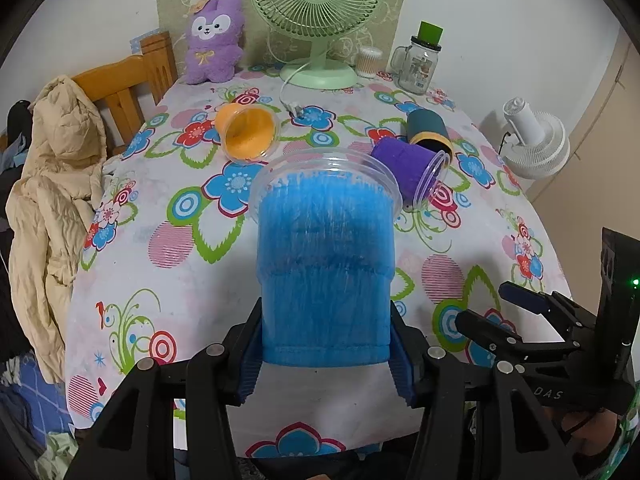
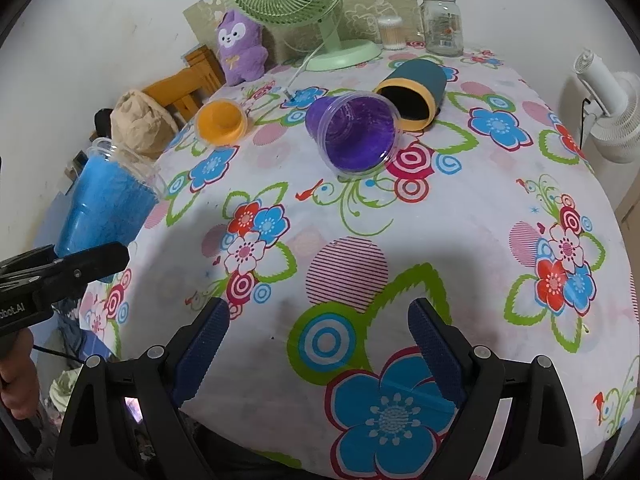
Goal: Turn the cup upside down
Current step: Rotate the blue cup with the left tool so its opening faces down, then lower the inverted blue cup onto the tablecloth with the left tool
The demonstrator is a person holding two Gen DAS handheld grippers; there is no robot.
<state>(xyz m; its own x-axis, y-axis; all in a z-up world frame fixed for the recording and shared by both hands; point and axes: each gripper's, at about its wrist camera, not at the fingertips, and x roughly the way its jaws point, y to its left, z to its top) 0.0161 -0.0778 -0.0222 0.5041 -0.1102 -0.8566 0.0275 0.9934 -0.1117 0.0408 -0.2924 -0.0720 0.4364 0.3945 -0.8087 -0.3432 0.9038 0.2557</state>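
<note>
My left gripper [image 1: 326, 354] is shut on the base of a blue plastic cup [image 1: 326, 264] and holds it above the table with its clear rim pointing away from me. The same blue cup [image 2: 106, 204] shows at the left of the right wrist view, tilted, mouth up. My right gripper [image 2: 318, 344] is open and empty over the near part of the table; it also shows at the right of the left wrist view [image 1: 492, 310]. A purple cup [image 2: 354, 136], an orange cup [image 2: 220, 120] and a dark teal cup [image 2: 412, 94] lie on their sides further back.
The table has a flowered cloth [image 2: 440, 216]. At its far edge stand a green fan [image 1: 320, 20], a purple plush toy [image 1: 214, 40], a glass jar [image 1: 420, 64] and a cotton swab box [image 1: 368, 62]. A wooden chair with a beige jacket [image 1: 52, 200] is at the left. A white fan [image 2: 608, 108] is at the right.
</note>
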